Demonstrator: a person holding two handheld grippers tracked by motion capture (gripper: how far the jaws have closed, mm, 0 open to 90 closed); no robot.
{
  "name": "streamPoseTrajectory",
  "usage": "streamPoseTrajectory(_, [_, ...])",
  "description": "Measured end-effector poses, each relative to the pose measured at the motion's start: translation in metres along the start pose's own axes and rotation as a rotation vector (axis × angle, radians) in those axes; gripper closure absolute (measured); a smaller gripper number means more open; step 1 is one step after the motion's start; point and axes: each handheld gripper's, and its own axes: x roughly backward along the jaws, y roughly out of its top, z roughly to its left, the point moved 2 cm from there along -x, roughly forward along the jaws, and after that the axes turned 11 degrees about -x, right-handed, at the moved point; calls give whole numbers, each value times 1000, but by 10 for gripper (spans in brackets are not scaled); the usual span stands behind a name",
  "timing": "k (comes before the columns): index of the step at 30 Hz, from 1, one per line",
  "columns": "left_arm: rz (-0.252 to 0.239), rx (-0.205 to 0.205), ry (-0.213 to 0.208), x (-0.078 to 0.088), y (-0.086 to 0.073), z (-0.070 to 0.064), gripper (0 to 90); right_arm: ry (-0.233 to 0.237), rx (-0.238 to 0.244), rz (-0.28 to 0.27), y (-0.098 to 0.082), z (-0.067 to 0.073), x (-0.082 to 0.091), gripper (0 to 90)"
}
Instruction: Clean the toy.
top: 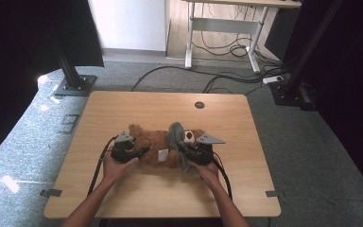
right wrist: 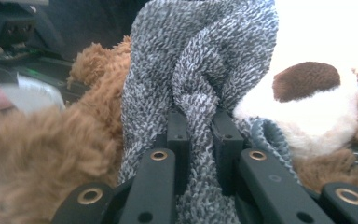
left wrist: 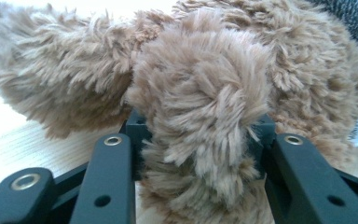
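A fluffy brown plush bear (top: 157,144) lies across the middle of the light wooden table (top: 123,106), head toward the right, with its white snout and dark brown nose (right wrist: 307,105) showing. The left gripper (left wrist: 198,140) has its jaws closed around a furry brown limb (left wrist: 205,107) at the toy's left end. The right gripper (right wrist: 200,135) pinches a fold of grey knitted cloth (right wrist: 205,60) draped over the bear, its jaws nearly together. A white label (top: 163,155) shows on the toy's near side.

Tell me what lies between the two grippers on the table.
High view: the brown teddy bear lies between left gripper and right gripper, grey knit cloth draped over it.
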Motion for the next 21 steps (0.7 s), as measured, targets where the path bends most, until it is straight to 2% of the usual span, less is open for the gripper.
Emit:
streamPoseTrajectory(2, [-11, 2, -1, 4, -1, -2, 572, 16, 3, -10, 2, 3, 7, 804])
streamPoseTrajectory(4, [-28, -1, -2, 14, -3, -7, 577, 15, 11, -29, 5, 8, 13, 803])
streamPoseTrajectory(6, [-28, -2, -4, 18, -4, -9, 584, 15, 16, -38, 7, 12, 15, 804])
streamPoseTrajectory(8, [-38, 1, -5, 23, -7, -11, 593, 21, 30, -62, 13, 20, 19, 804])
streamPoseTrajectory(10, [-43, 1, -10, 26, -10, -14, 593, 52, 51, -83, 22, 33, 22, 804])
streamPoseTrajectory(12, [-46, -5, -9, 26, -13, -17, 592, 80, 75, -82, 30, 46, 21, 804])
streamPoseTrajectory(14, [-48, -7, -4, 26, -16, -22, 594, 131, 99, -54, 36, 65, 11, 804])
streamPoseTrajectory(15, [-48, -7, -4, 26, -16, -22, 595, 131, 99, -54, 36, 65, 11, 804])
streamPoseTrajectory(16, [-50, -6, -3, 26, -18, -23, 595, 144, 113, -41, 36, 72, 7, 804])
streamPoseTrajectory(17, [-49, -4, -4, 26, -19, -24, 596, 162, 127, -6, 33, 84, -3, 804])
streamPoseTrajectory(18, [-51, -1, -4, 26, -20, -24, 596, 162, 127, -6, 33, 84, -3, 804])
streamPoseTrajectory(21, [-49, 8, -2, 26, -23, -24, 598, 147, 136, 83, 18, 93, -23, 804])
